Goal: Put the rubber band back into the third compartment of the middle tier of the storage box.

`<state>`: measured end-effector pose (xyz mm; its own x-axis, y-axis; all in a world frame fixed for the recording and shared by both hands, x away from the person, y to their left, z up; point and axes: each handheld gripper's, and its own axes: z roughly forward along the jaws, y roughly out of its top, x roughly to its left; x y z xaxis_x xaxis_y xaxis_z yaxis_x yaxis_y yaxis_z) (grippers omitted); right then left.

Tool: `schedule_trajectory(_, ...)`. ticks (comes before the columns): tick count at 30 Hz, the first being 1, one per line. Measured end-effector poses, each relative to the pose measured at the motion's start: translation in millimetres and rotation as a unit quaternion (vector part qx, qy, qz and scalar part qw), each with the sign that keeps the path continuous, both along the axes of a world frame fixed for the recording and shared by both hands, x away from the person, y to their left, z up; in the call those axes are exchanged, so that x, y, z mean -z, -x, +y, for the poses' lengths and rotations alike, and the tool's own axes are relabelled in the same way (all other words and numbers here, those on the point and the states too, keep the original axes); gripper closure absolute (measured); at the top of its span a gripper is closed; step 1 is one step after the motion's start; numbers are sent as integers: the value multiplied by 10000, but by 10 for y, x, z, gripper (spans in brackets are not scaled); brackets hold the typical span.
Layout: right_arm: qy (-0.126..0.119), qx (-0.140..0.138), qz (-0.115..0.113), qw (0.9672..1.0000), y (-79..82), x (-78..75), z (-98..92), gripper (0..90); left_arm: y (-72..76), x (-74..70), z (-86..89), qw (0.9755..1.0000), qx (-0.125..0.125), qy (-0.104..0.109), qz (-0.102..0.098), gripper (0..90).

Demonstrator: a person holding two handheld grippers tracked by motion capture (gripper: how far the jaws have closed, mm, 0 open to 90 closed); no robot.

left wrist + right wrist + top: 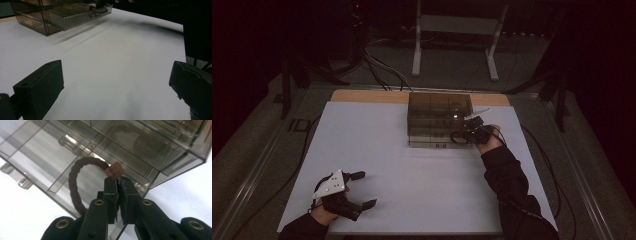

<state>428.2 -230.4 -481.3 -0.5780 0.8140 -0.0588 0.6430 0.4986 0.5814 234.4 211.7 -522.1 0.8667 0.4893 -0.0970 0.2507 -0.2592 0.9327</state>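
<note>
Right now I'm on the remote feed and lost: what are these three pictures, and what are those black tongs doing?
A person holds one set of tongs in each hand at a white table. The high view looks down from above; each gripper view looks along one tool's own jaws. A smoky clear drawer box stands on the far side, one drawer pulled out. The right tongs are shut on a brown braided hair tie, by its small tag, over that drawer. The left tongs rest open on the table, holding nothing.

Left gripper point(362, 189) low, jaws wide apart; right gripper point(119, 185) jaws pinched together.
</note>
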Motion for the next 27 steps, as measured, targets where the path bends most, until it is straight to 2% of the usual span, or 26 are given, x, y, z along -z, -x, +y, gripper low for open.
schedule_trajectory(8,49,17,-47,10000,26,-78,-18,849,3,-3,-4,10000,-2,-2,-4,3)
schedule_trajectory(10,-37,18,-58,10000,30,-85,-20,798,3,-4,-1,10000,0,2,-4,3)
schedule_trajectory(13,-83,-43,-28,10000,33,-96,-16,773,2,-4,1,10000,-2,10,0,3)
schedule_trajectory(15,-97,-72,-79,9999,54,-133,8,707,0,-3,1,10000,2,8,3,3)
schedule_trajectory(19,-161,-41,-183,9997,71,-195,16,638,3,-6,0,10000,2,10,-2,3)
schedule_trajectory(27,-395,-75,-275,9988,120,-283,8,540,3,-10,2,10000,1,33,1,3)
